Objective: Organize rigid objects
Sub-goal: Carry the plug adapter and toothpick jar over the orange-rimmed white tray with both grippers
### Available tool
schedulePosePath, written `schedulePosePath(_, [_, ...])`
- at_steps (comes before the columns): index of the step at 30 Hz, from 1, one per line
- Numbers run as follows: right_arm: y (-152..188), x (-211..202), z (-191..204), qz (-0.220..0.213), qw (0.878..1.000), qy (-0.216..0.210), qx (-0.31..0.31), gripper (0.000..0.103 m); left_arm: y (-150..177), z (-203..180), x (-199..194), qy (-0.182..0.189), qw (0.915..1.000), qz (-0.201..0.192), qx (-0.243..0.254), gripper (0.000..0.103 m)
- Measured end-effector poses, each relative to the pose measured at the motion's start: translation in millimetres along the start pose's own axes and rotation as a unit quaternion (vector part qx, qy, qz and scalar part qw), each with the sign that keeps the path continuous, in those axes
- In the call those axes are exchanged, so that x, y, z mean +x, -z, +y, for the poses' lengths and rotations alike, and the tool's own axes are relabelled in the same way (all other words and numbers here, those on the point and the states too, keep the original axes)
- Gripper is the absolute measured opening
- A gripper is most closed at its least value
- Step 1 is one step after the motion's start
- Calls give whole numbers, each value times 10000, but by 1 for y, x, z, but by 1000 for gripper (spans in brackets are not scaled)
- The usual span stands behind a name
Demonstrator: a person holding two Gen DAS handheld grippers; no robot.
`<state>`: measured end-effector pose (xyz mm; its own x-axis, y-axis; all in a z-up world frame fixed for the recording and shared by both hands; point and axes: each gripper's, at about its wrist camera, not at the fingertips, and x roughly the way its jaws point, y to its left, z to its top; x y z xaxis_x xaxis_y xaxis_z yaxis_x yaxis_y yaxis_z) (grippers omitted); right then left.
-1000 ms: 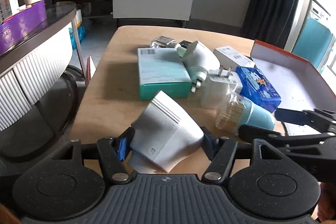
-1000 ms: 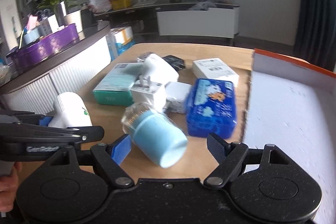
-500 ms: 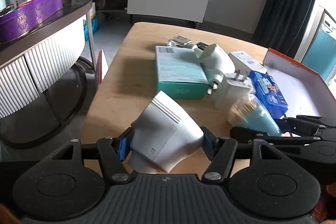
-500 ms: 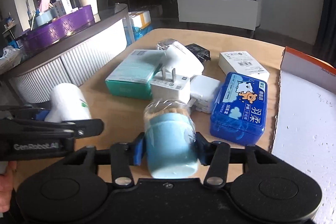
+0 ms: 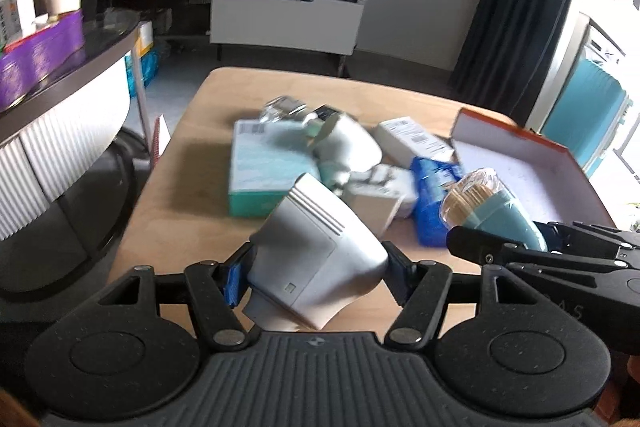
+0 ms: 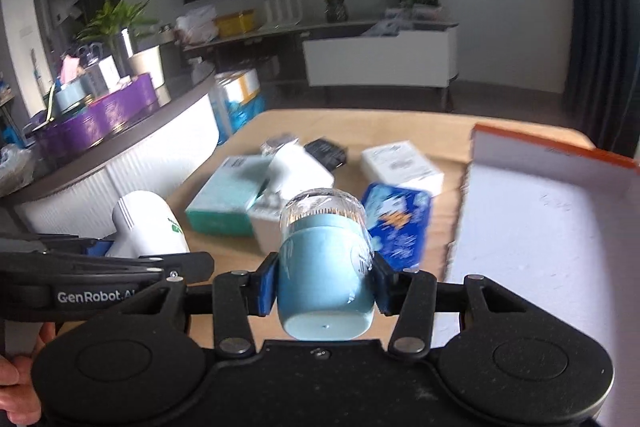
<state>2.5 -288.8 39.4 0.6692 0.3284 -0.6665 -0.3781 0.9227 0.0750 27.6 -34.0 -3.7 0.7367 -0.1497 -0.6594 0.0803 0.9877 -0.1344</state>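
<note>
You are carrying two things to the big open cardboard box with the orange rim and white inside [image 6: 552, 227]. It sits on the table at about 3 o'clock from the pile, and it looks empty, so either thing can go anywhere in it.

Your left claw [image 5: 316, 273] is squeezed tight on the white plastic gadget with ribbed lines on top [image 5: 316, 255]. Your right claw [image 6: 324, 285] has just closed, and now it hugs the light blue toothpick jar with the clear lid [image 6: 324, 259] by its blue body. Both things look lifted off the table.

To do this well, keep both claws squeezed until each thing is over the white floor of the box. The jar is round and smooth, so it may slip or roll. Lower it gently, and let go only when it rests. The two claws are near each other, so put one thing in at a time.

The rest wait on the light wooden table [image 5: 192, 195]: a teal and white flat box [image 5: 260, 183], a blue tin with a cartoon picture [image 6: 400, 223], a small white carton [image 6: 400, 165] and white chargers, all bunched together at 12 o'clock from your claws.

Around the table you can see a curved white counter with a dark top [image 6: 132, 163] at 9 o'clock, and a long shelf with plants far off at 12 o'clock.
</note>
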Motion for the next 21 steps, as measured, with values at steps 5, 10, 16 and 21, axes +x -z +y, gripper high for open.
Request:
schedulePosePath(5, [-6,-15,-19,-152,9994,234,226,57,-7,-18,3,135,9999,-1,61,67])
schedulePosePath(10, [-9,-27,-37,-219,9977,504,401,57,-16,-36,9,304,9995,33,111,67])
schedulePosePath(16, [-12,-43,-62,-360,9941,844,574,57,-29,-64,17,523,9981,24,310,67])
schedulePosePath(21, [-15,-55,-83,-459,9899,1085,790,57,-36,-84,21,698,9963,12,502,67])
